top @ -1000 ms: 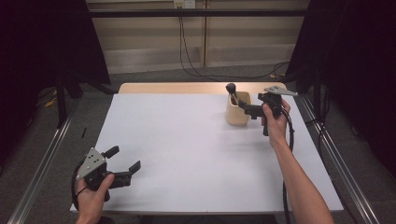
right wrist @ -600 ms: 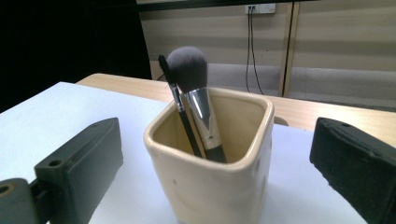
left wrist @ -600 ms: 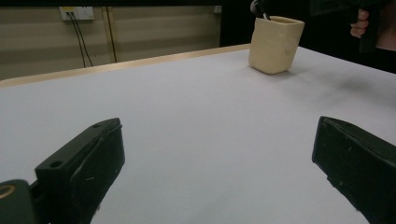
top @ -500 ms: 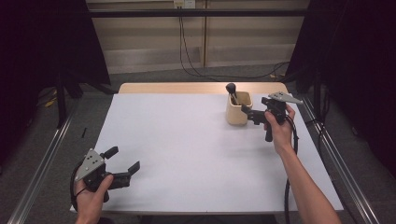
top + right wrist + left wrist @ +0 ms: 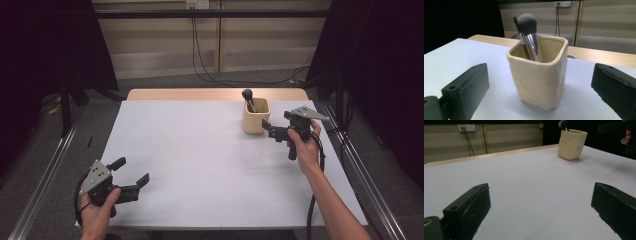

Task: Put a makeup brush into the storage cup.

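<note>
A cream ceramic cup (image 5: pixel 255 116) (image 5: pixel 539 75) (image 5: pixel 572 143) stands at the back right of the white table (image 5: pixel 200 160). It holds a fluffy makeup brush (image 5: pixel 530 32) (image 5: pixel 247 97) and a thin mascara wand (image 5: pixel 520 35). My right gripper (image 5: pixel 270 129) (image 5: pixel 539 92) is open, a little to the right of the cup, with its jaws pointing at it and nothing between them. At the table's front left corner my left gripper (image 5: pixel 131 172) (image 5: pixel 541 212) rests open over bare table.
A wooden strip (image 5: pixel 215 94) runs along the table's far edge. Metal rails (image 5: pixel 45 175) flank the table on both sides. Cables (image 5: pixel 200 55) hang from a wall socket at the back. The right gripper's cable (image 5: pixel 315 200) trails along the forearm.
My right gripper has drawn back to the right and down, away from the cup, and stays open. The left gripper has not moved.
</note>
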Motion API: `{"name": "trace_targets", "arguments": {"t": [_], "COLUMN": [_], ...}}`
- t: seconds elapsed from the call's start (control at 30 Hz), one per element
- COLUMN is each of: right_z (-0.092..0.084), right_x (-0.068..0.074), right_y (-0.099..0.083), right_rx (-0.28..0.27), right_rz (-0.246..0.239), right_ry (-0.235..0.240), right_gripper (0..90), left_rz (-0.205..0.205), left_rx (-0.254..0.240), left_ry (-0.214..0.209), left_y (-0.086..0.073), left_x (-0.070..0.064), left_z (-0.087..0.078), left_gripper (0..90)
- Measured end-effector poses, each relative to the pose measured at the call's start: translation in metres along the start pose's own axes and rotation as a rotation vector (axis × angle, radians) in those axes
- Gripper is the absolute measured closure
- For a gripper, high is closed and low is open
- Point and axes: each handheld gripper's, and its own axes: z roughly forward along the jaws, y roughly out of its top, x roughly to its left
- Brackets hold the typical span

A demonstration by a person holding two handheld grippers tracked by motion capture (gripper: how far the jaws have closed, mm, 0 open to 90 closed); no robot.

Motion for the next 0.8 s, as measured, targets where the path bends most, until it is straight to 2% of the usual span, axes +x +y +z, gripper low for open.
{"name": "trace_targets", "arguments": {"t": [0.27, 0.5, 0.8], "right_z": [-0.012, -0.024, -0.047], "right_x": [-0.001, 0.001, 0.001], "right_y": [-0.008, -0.013, -0.023], "right_rx": [0.008, 0.01, 0.002], "right_rz": [-0.002, -0.025, -0.031], "right_ry": [-0.003, -0.01, -0.009], "right_gripper": [0.5, 0.8, 0.9], "left_rz": [-0.01, -0.009, -0.009], "left_rx": [-0.002, -0.002, -0.006], "left_ry": [0.007, 0.013, 0.018], "left_y": [0.0, -0.001, -0.001], "left_x": [0.0, 0.0, 0.001], "left_z": [-0.001, -0.002, -0.004], "left_gripper": [2.4, 2.4, 2.3]}}
